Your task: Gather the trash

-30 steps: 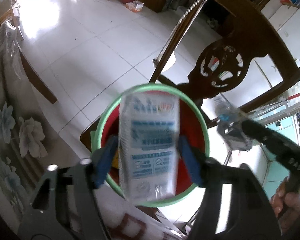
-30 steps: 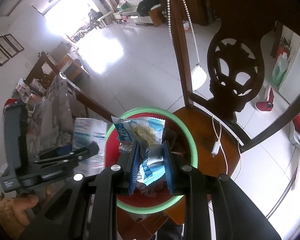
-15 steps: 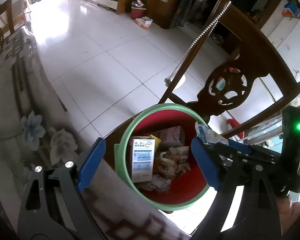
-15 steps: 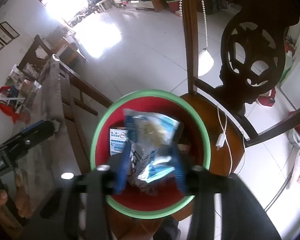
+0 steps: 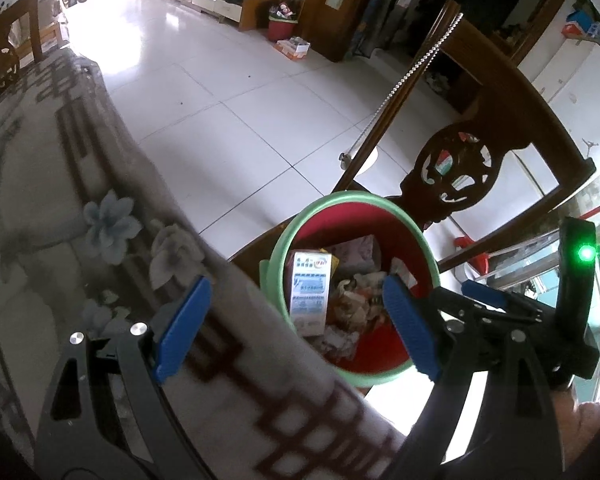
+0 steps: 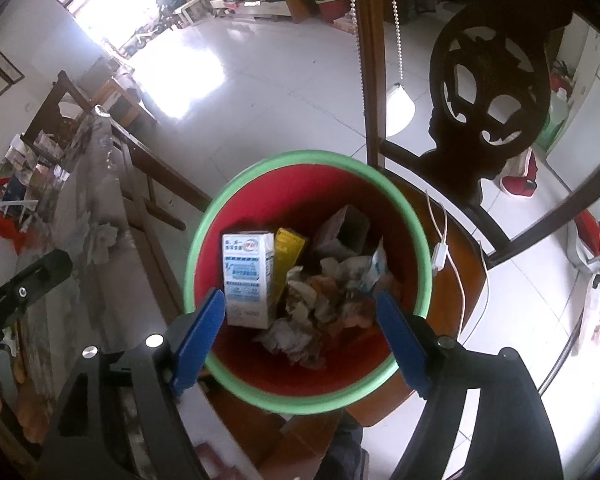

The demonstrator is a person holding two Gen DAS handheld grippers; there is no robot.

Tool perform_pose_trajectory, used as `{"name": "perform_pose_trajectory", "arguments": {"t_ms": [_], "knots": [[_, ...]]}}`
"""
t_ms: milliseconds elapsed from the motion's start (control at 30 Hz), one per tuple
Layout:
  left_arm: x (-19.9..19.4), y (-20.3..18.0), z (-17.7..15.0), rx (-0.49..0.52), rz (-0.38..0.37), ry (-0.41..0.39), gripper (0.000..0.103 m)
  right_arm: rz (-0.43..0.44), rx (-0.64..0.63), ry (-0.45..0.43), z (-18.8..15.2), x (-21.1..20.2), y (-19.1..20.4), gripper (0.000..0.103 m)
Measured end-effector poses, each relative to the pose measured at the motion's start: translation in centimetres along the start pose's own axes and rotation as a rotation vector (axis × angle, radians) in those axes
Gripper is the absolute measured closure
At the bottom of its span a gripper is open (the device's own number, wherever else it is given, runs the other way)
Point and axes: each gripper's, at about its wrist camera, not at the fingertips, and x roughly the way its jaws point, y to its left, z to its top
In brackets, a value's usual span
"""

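Bin (image 6: 236,216): round, red inside, pale green rim; stands on the seat of a dark wooden chair (image 6: 496,80), beside the edge of the surface (image 5: 60,208)
Carton (image 6: 247,278): white box with blue print and a small red-and-yellow mark near the top; lies inside the bin against its left wall, top end up, in both views (image 5: 310,292)
Yellow box (image 6: 287,254): narrow, leans just right of the carton, touching it
Wrapper (image 6: 376,268): white and blue, stands at the right side of the heap in the bin
Other trash (image 6: 312,312): crumpled paper and scraps, white, tan and orange, piled in the bottom of the bin; a pinkish box lies behind
Left gripper (image 5: 296,328): blue fingers (image 5: 182,324) spread wide, nothing between them; one over the flowered cloth of the surface, the other over the bin
Right gripper (image 6: 300,338): blue fingers (image 6: 400,340) spread wide, empty, held above the near rim of the bin
Cable (image 6: 440,248): white, with a plug, lies on the chair seat right of the bin
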Motion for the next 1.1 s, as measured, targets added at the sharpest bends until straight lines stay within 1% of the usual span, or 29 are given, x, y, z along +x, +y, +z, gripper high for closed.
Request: {"name": "perform_pose_trajectory", "arguments": {"t_ms": [67,167,233,267,300,333,367,400,433,500,533,633,700,733,800,867,967,1033,1100], "knots": [[-0.9,0.6,-0.7,0.002,0.001,-0.006,0.018,-0.003,0.005,-0.011,-0.9,-0.4,0.7,0.024],[-2.7,1.8,-1.9,-0.003,0.007,-0.023,0.018,-0.008,0.001,-0.035,-2.2,-1.2,2.2,0.024],[-4.6,3.0,-2.8,-0.009,0.023,-0.048,0.018,-0.002,-0.023,-0.079,-3.1,-2.4,4.2,0.024],[-5.4,3.4,-3.1,-0.010,0.033,-0.059,0.018,0.007,-0.031,-0.101,-3.3,-2.9,5.0,0.020],[-6.8,4.1,-3.6,-0.010,0.053,-0.085,0.018,0.020,-0.042,-0.136,-3.6,-3.8,6.2,0.013],[-8.0,4.7,-3.9,-0.010,0.070,-0.110,0.014,0.027,-0.051,-0.161,-3.6,-4.4,6.9,0.010],[-9.2,5.2,-4.1,-0.011,0.085,-0.138,0.010,0.038,-0.073,-0.223,-4.0,-5.8,8.5,0.007],[-10.9,5.9,-4.4,-0.016,0.103,-0.178,0.008,0.042,-0.086,-0.253,-4.1,-6.6,9.4,0.008],[-12.6,6.5,-4.8,-0.023,0.119,-0.220,0.006,0.047,-0.118,-0.315,-4.5,-8.1,11.2,0.008],[-15.9,7.9,-5.4,-0.040,0.148,-0.300,0.006,0.049,-0.165,-0.399,-5.1,-10.1,13.6,0.008],[-17.6,8.5,-5.7,-0.050,0.165,-0.339,0.006,0.044,-0.200,-0.464,-5.8,-11.5,15.2,0.008],[-21.3,9.7,-6.7,-0.078,0.209,-0.437,0.006,0.037,-0.276,-0.598,-7.3,-14.2,18.2,0.008],[-24.0,10.5,-7.7,-0.101,0.247,-0.529,0.006,0.064,-0.336,-0.671,-8.3,-15.6,20.4,0.008],[-25.1,10.8,-8.3,-0.110,0.268,-0.573,0.005,0.082,-0.366,-0.687,-8.7,-16.0,21.7,0.008],[-27.0,11.1,-9.0,-0.127,0.319,-0.641,0.005,0.100,-0.389,-0.673,-9.0,-16.0,23.3,0.008],[-28.5,11.4,-9.6,-0.126,0.359,-0.672,0.005,0.145,-0.409,-0.687,-9.4,-16.4,24.9,0.008],[-30.0,11.9,-10.0,-0.108,0.395,-0.675,0.005,0.201,-0.434,-0.721,-10.4,-17.3,26.8,0.007],[-31.0,12.3,-10.3,-0.106,0.424,-0.677,0.005,0.224,-0.456,-0.726,-10.8,-17.7,27.8,0.007],[-31.7,12.7,-10.9,-0.114,0.434,-0.681,0.005,0.247,-0.485,-0.720,-11.2,-18.0,28.9,0.008]]}}
